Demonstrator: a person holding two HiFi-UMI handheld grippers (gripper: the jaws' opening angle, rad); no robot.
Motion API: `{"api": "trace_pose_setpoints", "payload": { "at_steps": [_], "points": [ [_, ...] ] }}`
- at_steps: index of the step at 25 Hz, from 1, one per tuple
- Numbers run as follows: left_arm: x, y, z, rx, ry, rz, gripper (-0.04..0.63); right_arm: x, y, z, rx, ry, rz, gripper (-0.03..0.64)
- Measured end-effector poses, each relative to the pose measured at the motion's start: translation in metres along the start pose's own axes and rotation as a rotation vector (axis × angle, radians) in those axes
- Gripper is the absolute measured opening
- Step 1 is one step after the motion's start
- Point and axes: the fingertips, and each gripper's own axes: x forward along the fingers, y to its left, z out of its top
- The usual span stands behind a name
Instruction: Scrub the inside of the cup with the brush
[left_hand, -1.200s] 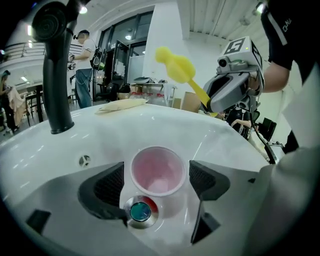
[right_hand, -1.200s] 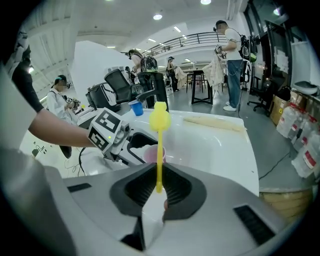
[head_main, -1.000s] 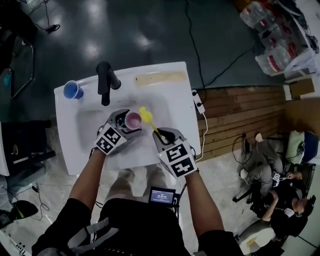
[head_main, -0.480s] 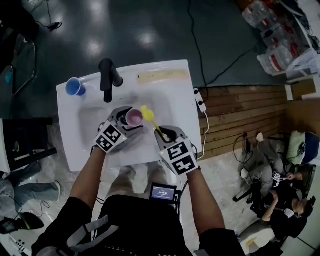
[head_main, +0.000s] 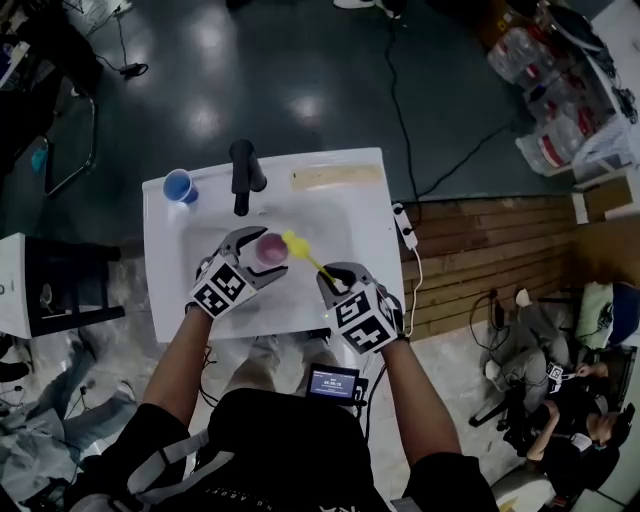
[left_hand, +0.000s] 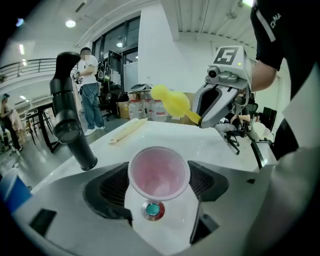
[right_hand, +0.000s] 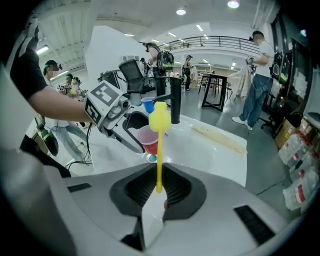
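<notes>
My left fingers (left_hand: 107, 189) clamp the pink cup (left_hand: 159, 172) over the sink (left_hand: 215, 150); my right fingers (right_hand: 134, 189) pinch the yellow brush (right_hand: 159, 120), its head just beside the rim. I'd angle it inside, sweeping the wall gently.

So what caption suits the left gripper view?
Left gripper grips a pink cup over the sink drain; the right gripper's yellow brush hovers beyond its rim.

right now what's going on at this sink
A person works over a white sink with a gripper in each hand. The left gripper clamps a pink cup. The right gripper grips a yellow brush by its handle. The brush head sits just beside the cup's rim, not yet inside.
</notes>
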Motion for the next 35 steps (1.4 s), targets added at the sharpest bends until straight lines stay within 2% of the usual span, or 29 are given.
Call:
{"api": "trace_pose_setpoints", "payload": {
  "at_steps": [3,13,18,21,26,30,35],
  "points": [
    [-0.016,0.0,0.009,0.012,0.008,0.016,0.37,-0.008,0.004,0.011,-0.049,0.006,0.0,0.04],
    [-0.071,0.0,0.026,-0.025,0.0,0.111,0.37,-0.029,0.026,0.039,-0.147,-0.019,0.016,0.04],
    [-0.085,-0.007,0.031,0.003,0.026,0.133,0.369,-0.036,0.041,0.052,-0.251,-0.007,0.039,0.04],
    [-0.089,-0.01,0.029,0.03,0.046,0.132,0.368,-0.036,0.046,0.06,-0.349,0.029,0.024,0.04],
    [-0.096,-0.017,0.027,0.052,0.076,0.137,0.369,-0.034,0.044,0.063,-0.565,0.156,-0.05,0.04],
    [-0.1,-0.02,0.029,0.069,0.102,0.142,0.369,-0.033,0.036,0.069,-0.779,0.265,-0.142,0.04],
    [-0.101,-0.027,0.028,0.098,0.146,0.138,0.368,-0.033,0.029,0.084,-1.033,0.341,-0.279,0.04]
  ]
}}
